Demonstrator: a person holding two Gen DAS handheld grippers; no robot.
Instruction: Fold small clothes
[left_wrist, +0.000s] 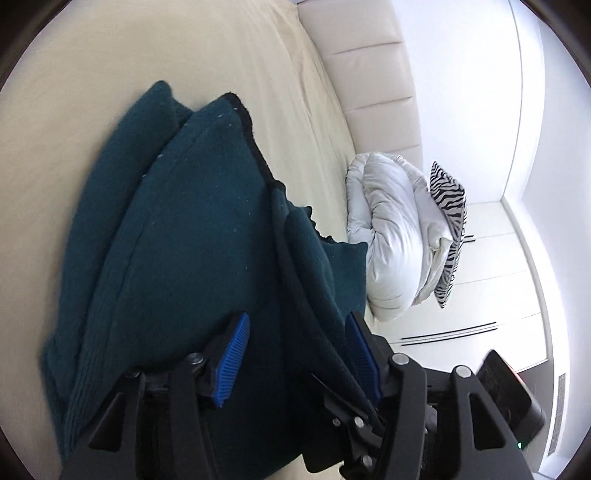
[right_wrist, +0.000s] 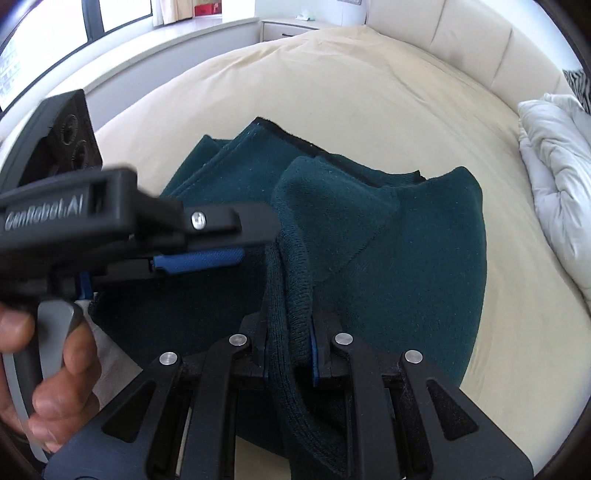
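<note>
Sweater (right_wrist: 388, 258): dark green, partly folded, lying on the cream bed (right_wrist: 369, 92).
Right gripper (right_wrist: 290, 354): jaws clamped on a ribbed edge.
Left gripper (left_wrist: 295, 354): jaws wide apart, apparently holding nothing.
Doing it well: keep the edge taut, lay it square, release after it settles.

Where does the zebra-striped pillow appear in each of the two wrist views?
Left wrist view: the zebra-striped pillow stands at right of centre, leaning on the white duvet.
Right wrist view: only a corner of the pillow shows, at the upper right edge.
Shared landmark: the white duvet, directly beside the pillow in both views.
</note>
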